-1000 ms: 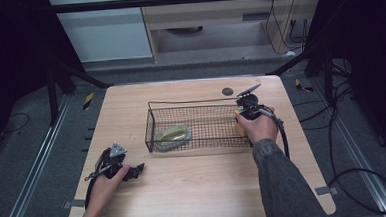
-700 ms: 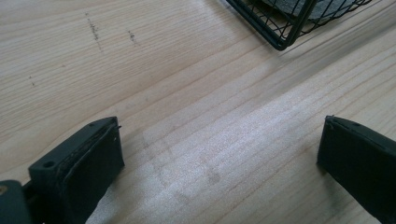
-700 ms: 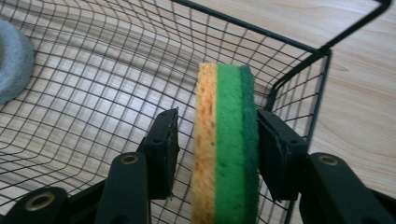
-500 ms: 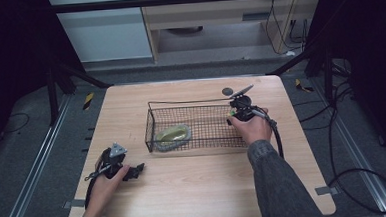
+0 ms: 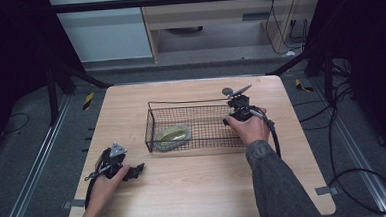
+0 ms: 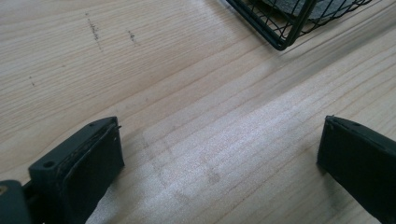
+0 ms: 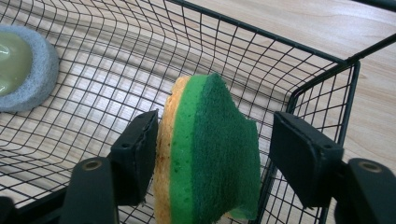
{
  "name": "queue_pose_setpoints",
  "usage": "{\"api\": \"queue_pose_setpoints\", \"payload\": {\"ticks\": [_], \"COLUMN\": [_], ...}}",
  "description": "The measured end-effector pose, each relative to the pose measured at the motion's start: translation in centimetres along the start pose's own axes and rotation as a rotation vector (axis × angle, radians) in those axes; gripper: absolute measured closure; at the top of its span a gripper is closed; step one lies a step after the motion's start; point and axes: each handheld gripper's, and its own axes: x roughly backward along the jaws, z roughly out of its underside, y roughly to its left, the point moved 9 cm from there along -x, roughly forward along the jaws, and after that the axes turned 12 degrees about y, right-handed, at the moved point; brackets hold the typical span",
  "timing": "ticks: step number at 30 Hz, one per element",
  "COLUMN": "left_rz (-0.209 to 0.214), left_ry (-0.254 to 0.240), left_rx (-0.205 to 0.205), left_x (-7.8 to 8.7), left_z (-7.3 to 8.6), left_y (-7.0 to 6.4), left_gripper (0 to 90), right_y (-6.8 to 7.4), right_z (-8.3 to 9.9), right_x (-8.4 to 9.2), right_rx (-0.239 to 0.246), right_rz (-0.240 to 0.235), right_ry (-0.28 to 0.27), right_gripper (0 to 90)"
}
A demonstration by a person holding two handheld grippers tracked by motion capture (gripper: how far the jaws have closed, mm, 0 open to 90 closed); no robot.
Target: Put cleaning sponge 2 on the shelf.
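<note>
Since a second ago, the right gripper has shifted a little from the outer right end of the wire basket to reach over its right rim, and its jaws have just been opening; the left gripper has kept its place on the bench.

By the look of it, the step in hand is dropping the sponge into the basket. In the right gripper view the green-and-yellow scouring sponge stands on edge between the jaws, over the mesh in the basket's corner. Its yellow face lies against the left jaw, or very near it, while a clear gap separates its green face from the right jaw, so the grip is off: the jaws stand about half open and no longer press it. Beyond the left jaw, farther along the basket floor, lies a grey-rimmed round pad with a pale green centre.

The next move probably calls for a slightly wider opening so the sponge settles on the mesh, then a straight lift clear of the basket wire without dragging the sponge along.

The left gripper's jaws are wide apart with only bare bench between them; the basket's corner lies well ahead of them.
</note>
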Motion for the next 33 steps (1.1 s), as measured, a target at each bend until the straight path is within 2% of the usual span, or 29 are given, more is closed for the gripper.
{"api": "queue_pose_setpoints", "payload": {"ticks": [7,10,22,33], "left_rz": [0.000,0.001,0.000,0.000], "left_ry": [0.000,-0.004,-0.002,-0.003], "left_rx": [0.000,0.004,0.001,0.002], "left_x": [0.0,0.0,0.0,0.0], "left_z": [0.0,0.0,0.0,0.0], "left_y": [0.0,0.0,0.0,0.0], "left_gripper": [0.0,0.0,0.0,0.0], "right_y": [0.3,0.7,1.2,0.0], "right_z": [-0.2,-0.3,-0.6,0.3], "right_x": [0.1,0.3,1.1,3.0], "right_rx": [0.007,0.011,0.035,0.038], "right_rz": [0.008,0.004,-0.003,-0.025], "right_ry": [-0.020,-0.035,-0.074,-0.142], "right_gripper": [17.4,14.6,9.1,6.3]}}
